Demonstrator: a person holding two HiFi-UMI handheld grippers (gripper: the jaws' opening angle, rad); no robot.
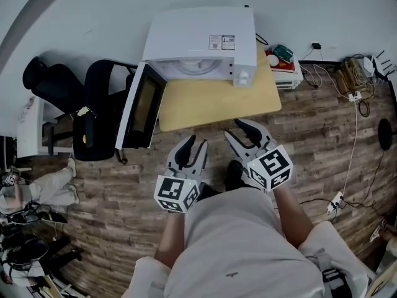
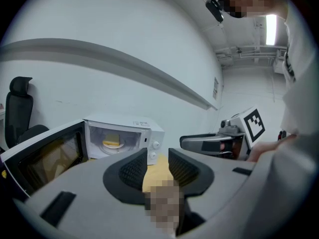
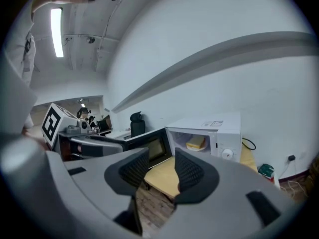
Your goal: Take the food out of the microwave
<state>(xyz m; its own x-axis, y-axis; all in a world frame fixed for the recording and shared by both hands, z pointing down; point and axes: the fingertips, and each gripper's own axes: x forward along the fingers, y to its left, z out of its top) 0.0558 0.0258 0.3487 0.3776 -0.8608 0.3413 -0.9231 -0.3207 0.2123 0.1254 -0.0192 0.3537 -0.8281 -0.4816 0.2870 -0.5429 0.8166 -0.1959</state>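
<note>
- microwave [image 1: 205, 39] is open already, food [image 3: 196, 143] sits inside, not grabbed yet
- left gripper [image 1: 194, 144] and right gripper [image 1: 234, 128]: fingers spread, empty, short of the counter [image 1: 217, 101]

**Left tool** [image 1: 196, 143]: yours has a pale grey moulded shell and two curved black fingers [image 1: 183, 154]. The pads [image 2: 133, 169] are black with fine ribbing. A white cube [image 1: 177, 194] at the rear carries black square markers on each visible face.

**Right tool** [image 1: 232, 128]: the same build, with a grey shell, black ribbed pads [image 3: 192, 173] and a matching marker cube [image 1: 271, 166].

**Clothing:** you wear a plain off-white top [image 1: 239, 241] with loose short sleeves [image 1: 147, 277].
</note>
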